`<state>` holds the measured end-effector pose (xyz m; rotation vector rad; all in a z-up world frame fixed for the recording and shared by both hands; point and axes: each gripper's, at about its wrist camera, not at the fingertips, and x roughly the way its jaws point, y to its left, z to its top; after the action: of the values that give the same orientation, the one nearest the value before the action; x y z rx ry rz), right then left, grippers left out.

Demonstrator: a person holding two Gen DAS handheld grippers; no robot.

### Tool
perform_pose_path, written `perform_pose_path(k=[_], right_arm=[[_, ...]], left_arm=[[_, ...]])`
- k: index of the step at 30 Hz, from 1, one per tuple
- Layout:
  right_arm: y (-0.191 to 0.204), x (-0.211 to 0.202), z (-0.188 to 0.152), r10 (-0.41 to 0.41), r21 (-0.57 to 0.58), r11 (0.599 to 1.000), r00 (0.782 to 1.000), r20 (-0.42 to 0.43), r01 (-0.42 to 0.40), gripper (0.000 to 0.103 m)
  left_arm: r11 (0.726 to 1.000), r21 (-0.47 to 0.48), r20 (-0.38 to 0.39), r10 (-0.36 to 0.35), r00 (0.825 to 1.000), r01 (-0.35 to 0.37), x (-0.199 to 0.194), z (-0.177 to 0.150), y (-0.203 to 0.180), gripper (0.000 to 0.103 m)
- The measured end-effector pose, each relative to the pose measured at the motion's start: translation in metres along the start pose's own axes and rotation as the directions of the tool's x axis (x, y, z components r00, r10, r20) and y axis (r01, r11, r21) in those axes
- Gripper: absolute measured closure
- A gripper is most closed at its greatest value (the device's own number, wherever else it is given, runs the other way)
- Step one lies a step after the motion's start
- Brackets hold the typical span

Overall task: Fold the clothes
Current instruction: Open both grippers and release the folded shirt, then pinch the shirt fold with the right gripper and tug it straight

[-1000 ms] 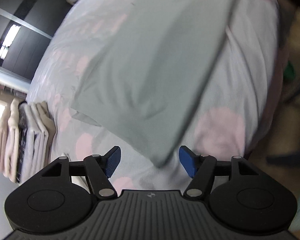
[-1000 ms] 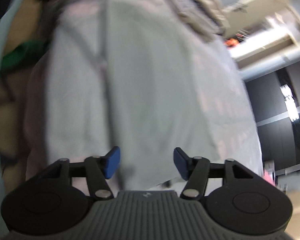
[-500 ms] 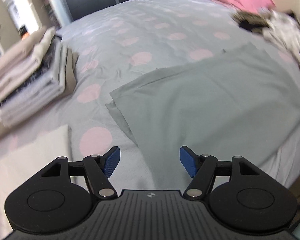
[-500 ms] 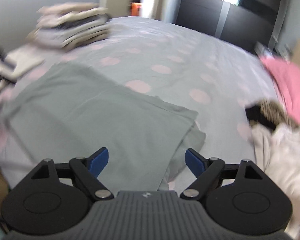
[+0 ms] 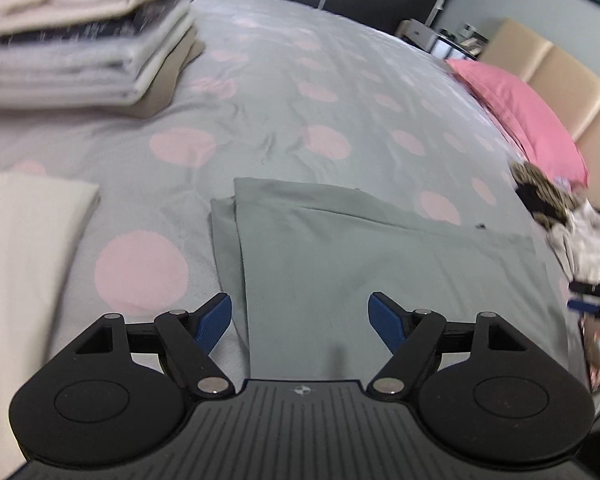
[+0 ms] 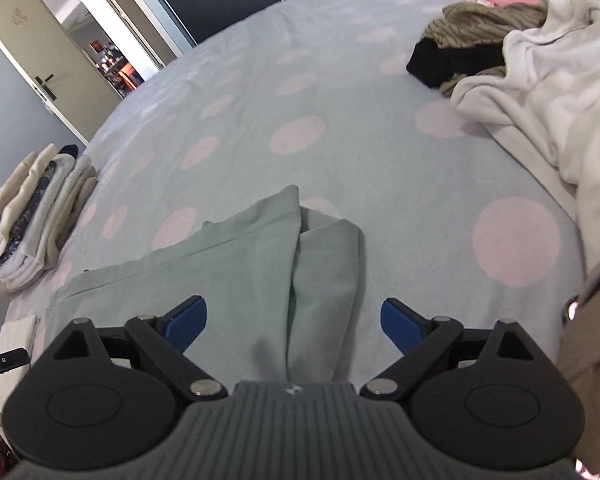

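The grey-green garment point(image 5: 380, 264) lies flat on the polka-dot bed point(image 5: 300, 92), a sleeve or side panel point(image 6: 324, 280) already turned in along its right edge. A second ago both cameras looked steeply down on it; now they have levelled out over its near corners, which suggests the next fold is being lined up. The left tongs point(image 5: 300, 318) and right tongs point(image 6: 294, 320) gape wide, holding nothing. A folded stack point(image 5: 88, 36) sits left, an unfolded heap point(image 6: 540, 80) right. No containers show.
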<state>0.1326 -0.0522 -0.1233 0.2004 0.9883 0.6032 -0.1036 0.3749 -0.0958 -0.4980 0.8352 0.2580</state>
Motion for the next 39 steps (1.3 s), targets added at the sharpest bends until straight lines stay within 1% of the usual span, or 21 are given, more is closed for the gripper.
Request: perform_pose_path(k=[6,8,9,10,12,13,14,15,16,17,18,19,20,21,26,29,34,39], right_arm=[[-0.003,0.028,0.017,0.003,0.044,0.999,0.999,-0.04,-0.001,0.008],[-0.005,0.037,0.019,-0.003,0.052,0.999,0.999,-0.053,0.006,0.01],[-0.006,0.04,0.02,-0.006,0.054,0.998,0.998,-0.059,0.009,0.013],[-0.007,0.044,0.02,-0.009,0.056,0.998,0.998,-0.067,0.013,0.021],[-0.01,0.05,0.02,-0.023,0.059,0.998,0.997,-0.08,0.028,0.033],[-0.012,0.052,0.019,-0.032,0.059,0.998,0.996,-0.081,0.037,0.036],[-0.013,0.053,0.02,-0.032,0.054,0.998,0.996,-0.078,0.036,0.037],[-0.012,0.053,0.02,-0.033,0.052,0.998,0.996,-0.077,0.037,0.041],[-0.012,0.053,0.02,-0.034,0.049,0.998,0.997,-0.076,0.038,0.05],[-0.011,0.054,0.02,-0.028,0.042,0.999,0.997,-0.076,0.031,0.055],[-0.01,0.054,0.02,-0.017,0.038,0.999,0.997,-0.075,0.02,0.065],[-0.008,0.054,0.02,-0.006,0.033,0.999,0.997,-0.075,0.009,0.078],[-0.006,0.052,0.02,-0.002,0.029,1.0,0.997,-0.073,0.004,0.084],[-0.004,0.049,0.021,0.003,0.024,1.0,0.997,-0.071,-0.001,0.087],[0.008,0.038,0.023,0.025,0.003,1.0,0.998,-0.061,-0.025,0.089],[0.02,0.026,0.024,0.04,0.004,0.999,0.998,-0.056,-0.04,0.089],[0.058,0.007,0.027,0.077,-0.016,0.997,0.993,-0.089,-0.079,0.089],[0.105,-0.003,0.032,0.138,-0.001,0.99,0.982,-0.129,-0.139,0.089]], left_arm=[[0.998,-0.065,-0.006,0.013,1.0,-0.013,0.024,0.007,0.011,0.028],[0.997,-0.076,-0.012,0.028,1.0,-0.029,0.031,0.009,0.014,0.028],[0.996,-0.078,-0.018,0.032,0.999,-0.034,0.034,0.009,0.014,0.028],[0.996,-0.077,-0.026,0.032,0.999,-0.034,0.036,0.009,0.015,0.028],[0.997,-0.074,-0.042,0.031,0.999,-0.034,0.04,0.008,0.016,0.028],[0.997,-0.069,-0.046,0.032,0.998,-0.035,0.042,0.008,0.016,0.028],[0.998,-0.059,-0.045,0.034,0.998,-0.037,0.042,0.008,0.015,0.028],[0.998,-0.049,-0.045,0.038,0.998,-0.04,0.042,0.008,0.014,0.028],[0.998,-0.039,-0.045,0.041,0.998,-0.042,0.042,0.008,0.013,0.028],[0.999,-0.03,-0.045,0.043,0.998,-0.045,0.043,0.007,0.012,0.028],[0.999,-0.024,-0.045,0.047,0.998,-0.048,0.043,0.007,0.011,0.028],[0.999,-0.016,-0.045,0.049,0.998,-0.049,0.042,0.006,0.01,0.028],[0.999,-0.009,-0.044,0.049,0.998,-0.05,0.042,0.006,0.008,0.028],[0.999,-0.004,-0.044,0.048,0.998,-0.048,0.041,0.005,0.008,0.028],[0.999,0.003,-0.032,0.038,0.999,-0.038,0.033,0.005,0.005,0.028],[0.998,0.036,-0.023,0.05,0.998,-0.049,0.027,0.006,0.0,0.028],[0.994,0.094,-0.023,0.061,0.998,-0.059,0.018,0.005,-0.01,0.031],[0.989,0.135,-0.02,0.057,0.998,-0.054,0.01,0.002,-0.016,0.032]])
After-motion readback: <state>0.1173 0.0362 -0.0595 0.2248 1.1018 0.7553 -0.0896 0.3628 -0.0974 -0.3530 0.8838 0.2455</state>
